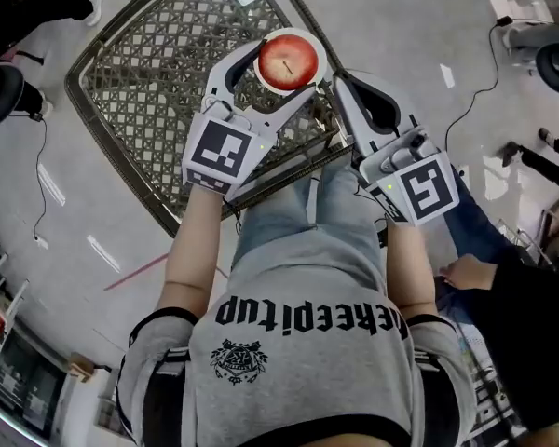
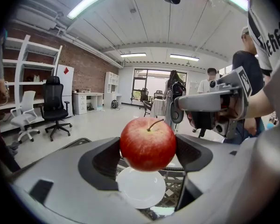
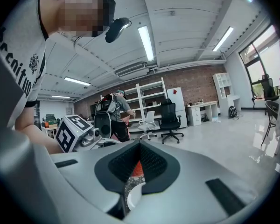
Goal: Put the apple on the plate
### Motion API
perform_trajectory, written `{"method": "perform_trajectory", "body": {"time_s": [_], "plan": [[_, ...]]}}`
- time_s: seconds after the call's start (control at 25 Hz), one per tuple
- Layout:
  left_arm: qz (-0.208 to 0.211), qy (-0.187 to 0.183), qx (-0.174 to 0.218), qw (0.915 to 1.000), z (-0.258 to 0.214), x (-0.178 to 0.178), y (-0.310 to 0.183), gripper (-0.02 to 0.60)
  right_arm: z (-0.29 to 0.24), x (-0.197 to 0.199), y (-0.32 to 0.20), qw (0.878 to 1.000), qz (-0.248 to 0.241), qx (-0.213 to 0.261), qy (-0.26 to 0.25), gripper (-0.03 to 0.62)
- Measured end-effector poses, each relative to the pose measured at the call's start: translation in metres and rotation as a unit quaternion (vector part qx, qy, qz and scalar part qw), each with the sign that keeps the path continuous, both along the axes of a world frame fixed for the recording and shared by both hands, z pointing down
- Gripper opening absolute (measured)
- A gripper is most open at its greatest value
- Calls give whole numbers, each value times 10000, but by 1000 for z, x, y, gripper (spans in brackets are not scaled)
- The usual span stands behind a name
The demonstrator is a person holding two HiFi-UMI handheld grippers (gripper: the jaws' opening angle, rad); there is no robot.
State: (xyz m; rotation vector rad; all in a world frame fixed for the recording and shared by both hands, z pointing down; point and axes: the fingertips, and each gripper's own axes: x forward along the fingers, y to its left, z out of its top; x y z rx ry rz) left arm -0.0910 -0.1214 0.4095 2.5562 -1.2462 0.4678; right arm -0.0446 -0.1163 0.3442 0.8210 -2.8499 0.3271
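Observation:
A red apple hangs just above a white plate on the lattice-topped table. My left gripper is shut on the apple, one jaw on each side. In the left gripper view the apple sits stem up between the dark pads, and the plate lies directly beneath it with a small gap. My right gripper hovers just right of the plate, shut and holding nothing. Through the slit under its joined tips show a sliver of the apple and the plate.
The table's dark rim runs close to my legs. Another person stands at my right, and cables trail across the floor on the left. Office chairs and shelving stand further off in the room.

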Motion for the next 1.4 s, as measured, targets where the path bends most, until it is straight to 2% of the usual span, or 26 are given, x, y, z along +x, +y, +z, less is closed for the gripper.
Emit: {"method": "perform_trajectory", "body": {"time_s": [0.92,1.4], "plan": [[-176,29,-129,9998,76,0,-8,396,31,2,-1,9996,76,-180,179,-5],[-215,55,-325,9992,114,3,-12,396,40,1,-2,9991,17,-265,322,-5]]}}
